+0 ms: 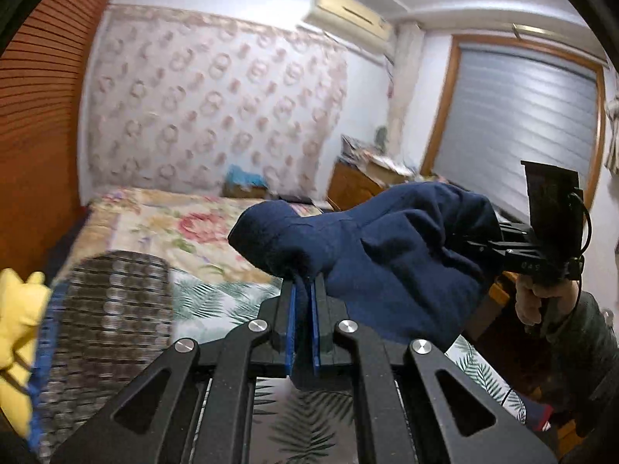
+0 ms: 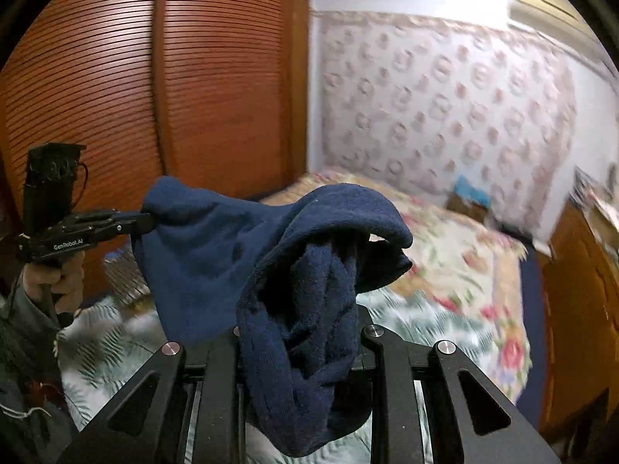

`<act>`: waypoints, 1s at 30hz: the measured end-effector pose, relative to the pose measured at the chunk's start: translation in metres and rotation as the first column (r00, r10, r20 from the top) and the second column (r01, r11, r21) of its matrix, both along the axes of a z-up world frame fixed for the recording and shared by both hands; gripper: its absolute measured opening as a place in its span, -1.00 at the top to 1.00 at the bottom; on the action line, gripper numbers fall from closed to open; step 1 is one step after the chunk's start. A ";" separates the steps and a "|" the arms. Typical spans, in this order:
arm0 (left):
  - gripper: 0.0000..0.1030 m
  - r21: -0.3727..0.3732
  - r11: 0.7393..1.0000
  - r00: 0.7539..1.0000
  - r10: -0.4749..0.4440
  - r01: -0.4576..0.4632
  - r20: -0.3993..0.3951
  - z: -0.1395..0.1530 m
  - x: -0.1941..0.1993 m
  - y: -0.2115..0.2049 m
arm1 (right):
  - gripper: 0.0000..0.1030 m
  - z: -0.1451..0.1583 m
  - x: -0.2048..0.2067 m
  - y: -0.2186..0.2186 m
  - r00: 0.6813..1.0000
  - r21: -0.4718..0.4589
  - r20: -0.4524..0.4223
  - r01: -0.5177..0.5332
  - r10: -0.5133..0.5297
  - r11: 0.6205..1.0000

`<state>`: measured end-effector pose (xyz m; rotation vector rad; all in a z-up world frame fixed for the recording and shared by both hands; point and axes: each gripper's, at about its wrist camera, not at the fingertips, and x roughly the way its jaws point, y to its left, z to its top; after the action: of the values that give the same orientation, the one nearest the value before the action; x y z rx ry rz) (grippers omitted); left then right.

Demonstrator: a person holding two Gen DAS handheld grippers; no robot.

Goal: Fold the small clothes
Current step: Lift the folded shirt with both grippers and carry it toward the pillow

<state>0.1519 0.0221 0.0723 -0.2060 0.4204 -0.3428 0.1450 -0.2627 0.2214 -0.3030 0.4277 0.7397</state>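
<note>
navy sock (image 1: 371, 247) between both grippers

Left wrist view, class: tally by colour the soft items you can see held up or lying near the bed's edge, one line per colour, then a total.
Navy blue: 1, the navy blue fleece garment held between the left gripper and right gripper.
Yellow: 1, the yellow plush toy.
Checked brown and white: 1, the checked woven cloth.
Total: 3
</note>
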 end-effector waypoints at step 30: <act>0.86 0.064 0.902 0.887 0.431 -0.427 -0.166 -0.085 -0.057 0.138 | 0.55 -0.051 0.213 0.303 0.864 -0.291 -0.125 -0.502 0.488 0.814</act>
<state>0.0953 0.1603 -0.0126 -0.2993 0.5404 0.1200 0.3579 0.0408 0.1708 -0.7210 0.5170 1.1965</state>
